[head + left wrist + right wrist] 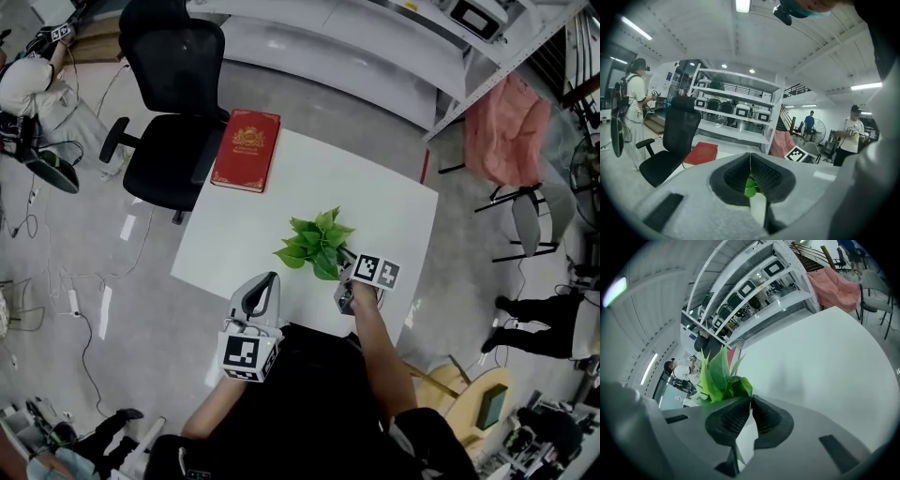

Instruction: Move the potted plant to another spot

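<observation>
Our right gripper (343,286), in the head view, sits at the near right edge of the green leafy potted plant (315,246), with its jaw tips tucked under the leaves. The plant stands roughly mid-way across the white square table (375,197), nearer our side. Our left gripper (269,284) hovers at the table's near edge, to the plant's left and apart from it. We see a red hardback book with a gold emblem (247,150) lying at the far left corner. A black office chair (173,112) stands on the floor just beyond it.

In the left gripper view, we find the jaws pressed together along a thin seam with nothing between them. A bit of green leaf shows through the gap below the tips. The book and chair lie ahead to the left, with white metal shelving (736,112) behind.

In the right gripper view, we see the jaws closed to a thin seam on the plant's edge, a leaf running straight into the tips. The rest of the foliage rises to the left. Bare tabletop stretches away to the right toward a draped pink cloth (836,284).
</observation>
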{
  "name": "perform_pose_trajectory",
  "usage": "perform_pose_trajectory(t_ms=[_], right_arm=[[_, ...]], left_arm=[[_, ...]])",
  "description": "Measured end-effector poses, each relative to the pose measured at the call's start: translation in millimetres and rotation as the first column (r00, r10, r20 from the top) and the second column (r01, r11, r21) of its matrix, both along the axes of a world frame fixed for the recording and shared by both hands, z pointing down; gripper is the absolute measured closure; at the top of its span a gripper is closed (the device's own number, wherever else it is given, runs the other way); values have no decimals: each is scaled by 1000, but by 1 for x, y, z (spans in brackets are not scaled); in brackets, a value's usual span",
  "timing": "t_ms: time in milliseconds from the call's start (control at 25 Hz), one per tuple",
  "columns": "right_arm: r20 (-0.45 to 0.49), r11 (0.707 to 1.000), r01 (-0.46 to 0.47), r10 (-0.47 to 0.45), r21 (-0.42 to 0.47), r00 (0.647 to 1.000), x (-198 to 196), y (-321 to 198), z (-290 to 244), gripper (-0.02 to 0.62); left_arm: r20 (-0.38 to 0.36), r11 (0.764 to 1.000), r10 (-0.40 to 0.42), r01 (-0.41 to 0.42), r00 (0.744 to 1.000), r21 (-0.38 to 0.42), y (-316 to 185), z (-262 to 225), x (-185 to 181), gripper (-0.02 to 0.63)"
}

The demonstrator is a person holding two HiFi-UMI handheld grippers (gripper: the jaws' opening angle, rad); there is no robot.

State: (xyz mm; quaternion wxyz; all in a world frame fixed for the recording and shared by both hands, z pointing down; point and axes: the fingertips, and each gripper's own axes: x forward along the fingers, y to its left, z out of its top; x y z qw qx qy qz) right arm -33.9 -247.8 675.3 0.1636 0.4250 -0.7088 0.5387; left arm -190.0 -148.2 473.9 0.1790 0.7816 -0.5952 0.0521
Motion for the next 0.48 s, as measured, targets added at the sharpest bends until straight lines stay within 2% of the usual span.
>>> perform_pose_trajectory(t_ms=[480], right_arm=[[-5, 1000, -2, 2, -21, 1000, -18, -56, 20, 571]], left_arm=[[1, 999, 2, -2, 1000, -47, -51, 20, -7, 589]])
